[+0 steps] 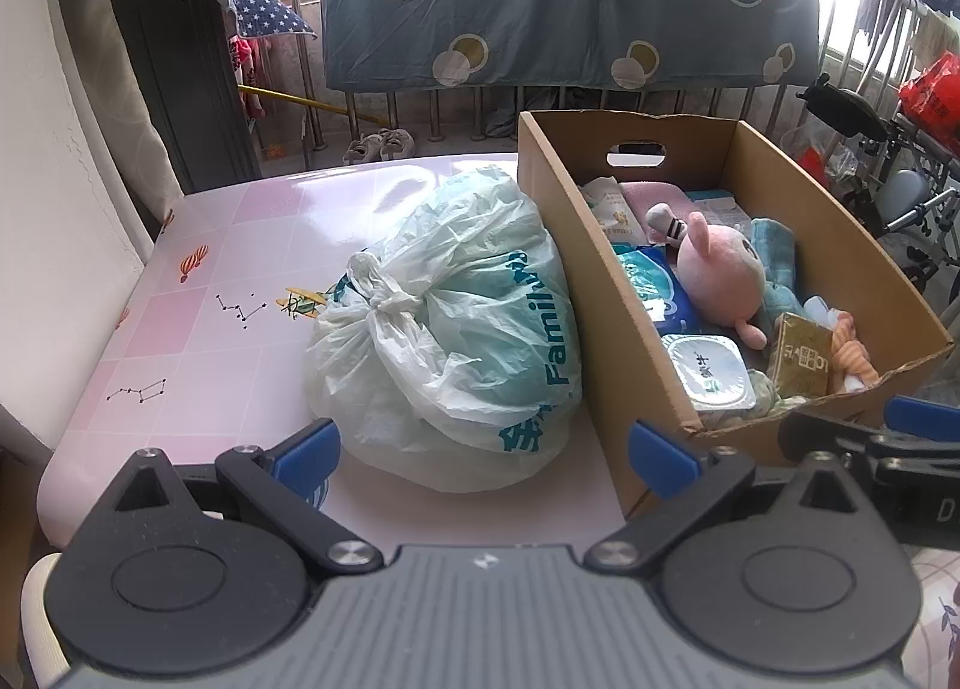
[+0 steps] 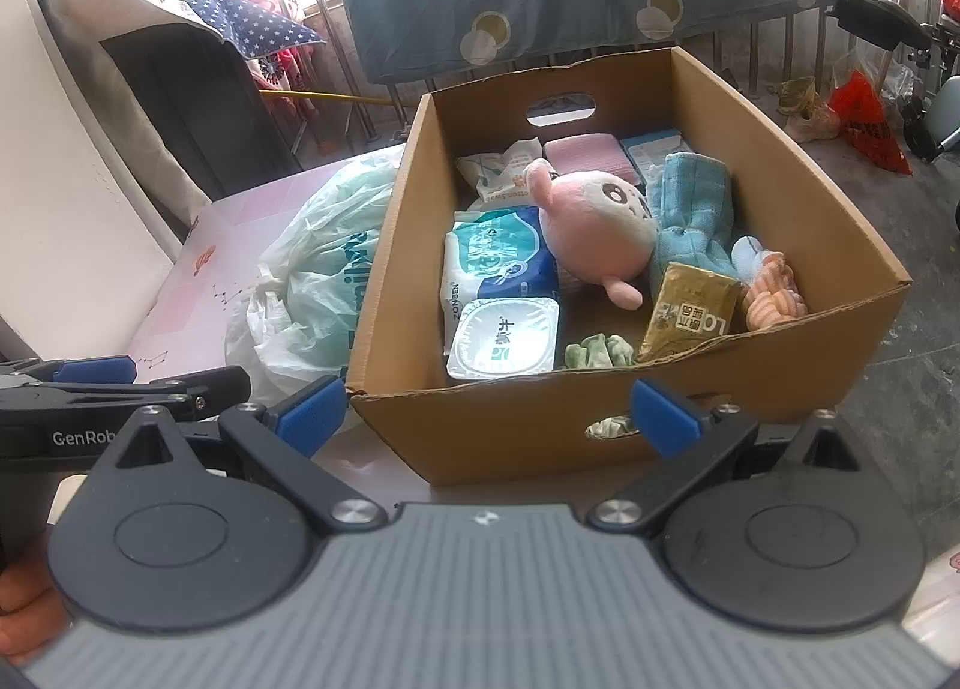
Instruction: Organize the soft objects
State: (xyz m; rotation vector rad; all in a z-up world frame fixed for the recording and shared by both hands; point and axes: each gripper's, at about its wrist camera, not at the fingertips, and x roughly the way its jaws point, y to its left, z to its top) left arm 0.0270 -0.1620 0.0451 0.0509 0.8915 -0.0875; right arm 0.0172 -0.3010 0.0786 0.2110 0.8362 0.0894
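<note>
The tied plastic bag (image 1: 456, 323) sits on the pink counter (image 1: 198, 293), filling the middle of the left wrist view, straight ahead of the left tool (image 1: 483, 452) and pressed up against the left wall of the cardboard box (image 1: 600, 299). That is the relation that matters: the bag is dead in line with the left tool's spread pads, while in the right wrist view it is pushed off to the left middle of the frame (image 2: 312, 293), half hidden by the box (image 2: 540, 425). So I'd judge the left side is better placed for it. The bag lies plump and rounded, its knot (image 1: 384, 299) turned toward the left of the frame, the longer way running from near edge to far.

It looks crinkly, pale, printed in teal, stuffed with something light.

Both tools stand wide and hold nothing; the right tool (image 2: 486, 416) faces the box's near wall. Inside are a pink plush (image 2: 591, 227), a blue towel (image 2: 696, 209) and packets.
</note>
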